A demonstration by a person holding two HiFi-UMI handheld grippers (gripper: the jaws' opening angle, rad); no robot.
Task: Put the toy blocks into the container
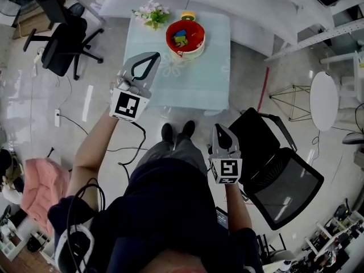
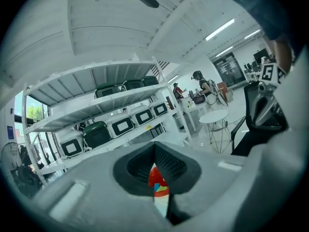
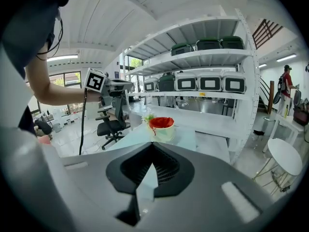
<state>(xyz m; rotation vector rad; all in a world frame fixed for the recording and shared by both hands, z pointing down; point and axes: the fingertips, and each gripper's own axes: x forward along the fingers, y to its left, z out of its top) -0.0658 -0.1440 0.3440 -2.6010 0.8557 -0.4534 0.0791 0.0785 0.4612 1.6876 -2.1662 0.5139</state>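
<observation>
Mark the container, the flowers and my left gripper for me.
container [image 1: 187, 54]: head view, on its cream outer wall.
flowers [image 1: 152, 14]: head view, middle of the bunch.
left gripper [image 1: 155, 55]: head view, at the tips of its fingers.

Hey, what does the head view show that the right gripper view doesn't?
Only the head view shows the coloured toy blocks lying inside the round red-lined container, and the person's black shoes. Only the right gripper view shows the white metal shelves holding green and white cases. Both show that container on the pale glass table, and the left gripper raised beside it.
</observation>
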